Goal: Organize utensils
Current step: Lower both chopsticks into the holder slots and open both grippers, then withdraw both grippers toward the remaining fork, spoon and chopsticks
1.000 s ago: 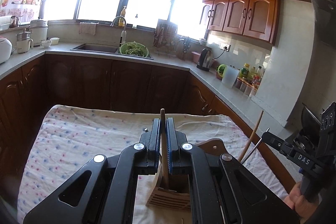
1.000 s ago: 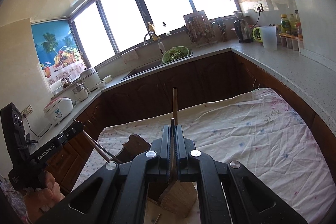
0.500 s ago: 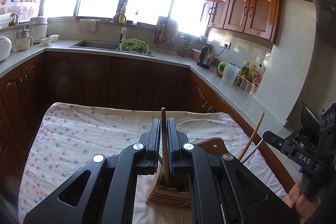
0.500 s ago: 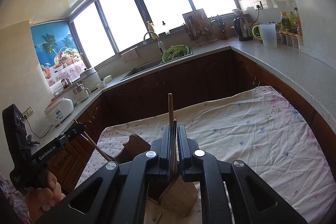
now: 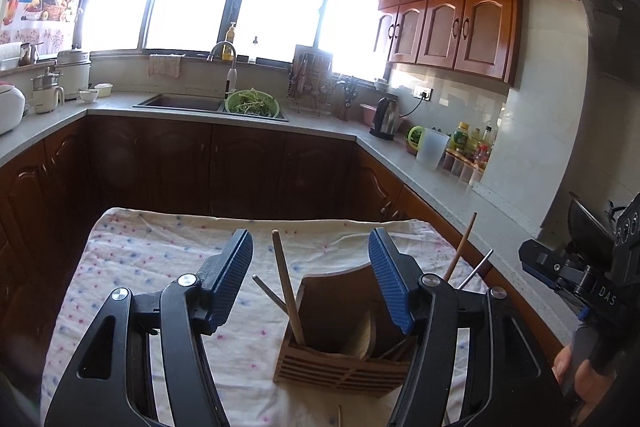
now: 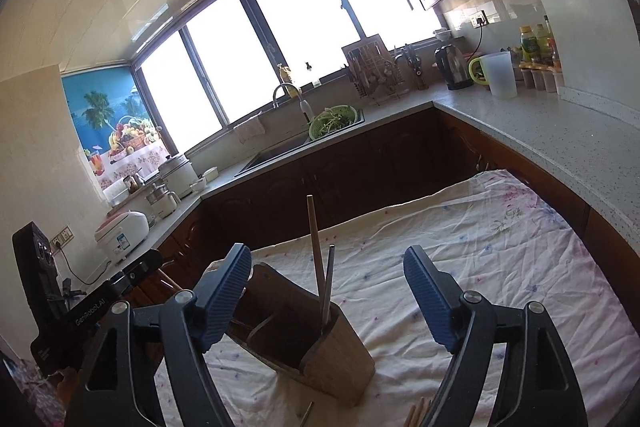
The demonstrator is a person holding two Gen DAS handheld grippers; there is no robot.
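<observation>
A wooden utensil holder (image 5: 340, 355) stands on the cloth-covered table (image 5: 152, 267); it also shows in the right wrist view (image 6: 320, 355). A wooden chopstick (image 5: 286, 283) and a metal chopstick (image 5: 268, 293) lean in its left compartment. The same pair stands in the right wrist view: wooden chopstick (image 6: 316, 251), metal chopstick (image 6: 329, 279). Another wooden stick (image 5: 460, 247) and metal stick (image 5: 474, 269) rise at its right. My left gripper (image 5: 310, 279) is open just above the holder. My right gripper (image 6: 328, 299) is open above it too, empty.
Loose chopstick ends lie on the cloth near the front edge (image 6: 416, 415), and one shows in the left wrist view (image 5: 340, 415). Dark cabinets and a grey counter (image 5: 424, 171) with kettle, jug and bottles surround the table. A sink (image 5: 180, 102) lies at the back.
Both grippers were shut on chopsticks held over the holder. Both have opened wide, and the chopsticks now stand free in the holder.
</observation>
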